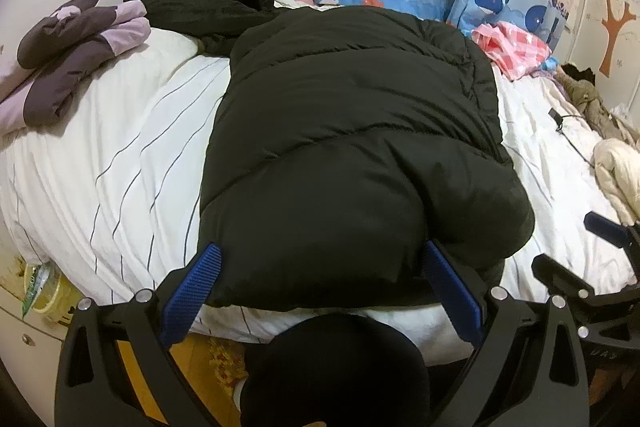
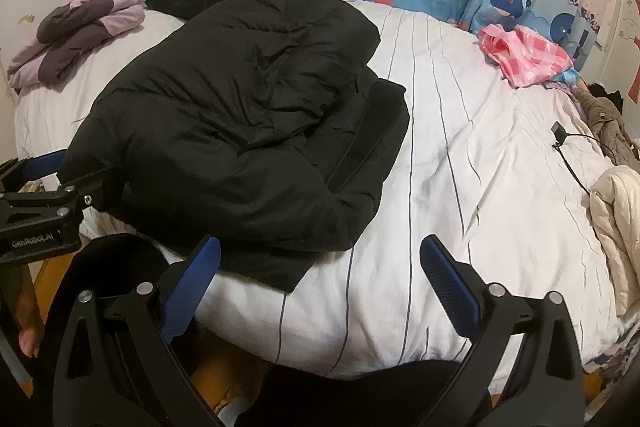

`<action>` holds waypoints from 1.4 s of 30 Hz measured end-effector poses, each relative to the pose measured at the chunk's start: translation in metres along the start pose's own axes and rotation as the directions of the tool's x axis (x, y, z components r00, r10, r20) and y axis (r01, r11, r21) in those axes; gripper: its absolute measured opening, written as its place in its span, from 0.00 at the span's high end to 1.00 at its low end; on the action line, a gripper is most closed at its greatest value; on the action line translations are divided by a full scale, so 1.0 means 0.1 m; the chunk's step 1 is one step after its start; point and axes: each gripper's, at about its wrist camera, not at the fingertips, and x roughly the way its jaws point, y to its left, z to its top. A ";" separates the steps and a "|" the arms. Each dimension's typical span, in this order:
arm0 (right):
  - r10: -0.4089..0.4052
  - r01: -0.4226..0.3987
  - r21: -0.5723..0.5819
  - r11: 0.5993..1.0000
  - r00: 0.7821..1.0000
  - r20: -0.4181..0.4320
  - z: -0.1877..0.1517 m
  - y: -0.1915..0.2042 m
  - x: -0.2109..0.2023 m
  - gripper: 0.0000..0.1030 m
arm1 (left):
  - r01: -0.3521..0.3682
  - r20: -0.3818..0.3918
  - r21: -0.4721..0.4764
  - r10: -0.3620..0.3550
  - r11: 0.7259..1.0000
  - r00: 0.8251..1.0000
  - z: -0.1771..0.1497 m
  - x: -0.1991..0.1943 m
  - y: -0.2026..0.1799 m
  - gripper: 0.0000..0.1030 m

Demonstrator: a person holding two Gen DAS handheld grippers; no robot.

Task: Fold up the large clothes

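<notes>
While the black puffer jacket (image 1: 352,147) hides its underside, left gripper (image 1: 320,275) and right gripper (image 2: 320,267) gape wide.

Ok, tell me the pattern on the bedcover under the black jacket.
White with thin dark stripes; the bedcover shows best in the right wrist view.

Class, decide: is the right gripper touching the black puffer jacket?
Apart. In the right wrist view the right gripper hangs open over bare striped duvet, the black puffer jacket lying left of it.
</notes>
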 end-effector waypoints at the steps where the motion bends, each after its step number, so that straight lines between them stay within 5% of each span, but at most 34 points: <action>1: 0.000 0.000 0.001 1.000 1.000 -0.006 0.00 0.01 -0.01 0.07 | 0.005 0.001 -0.005 -0.005 1.000 1.000 0.00 -0.02 0.02 0.07; 15: 0.013 -0.014 -0.011 1.000 0.995 -0.102 0.00 0.11 -0.04 0.07 | -0.017 -0.018 0.021 0.017 1.000 1.000 0.05 -0.08 0.08 0.07; 33: 0.036 -0.036 -0.002 0.999 0.995 -0.095 0.03 0.09 -0.12 0.07 | -0.006 -0.003 0.032 0.006 0.999 1.000 0.11 -0.17 0.08 0.07; 42: 0.041 -0.038 0.031 0.999 0.996 -0.083 0.03 0.04 -0.15 0.07 | -0.061 0.006 0.041 0.060 0.997 0.998 0.13 -0.21 0.07 0.07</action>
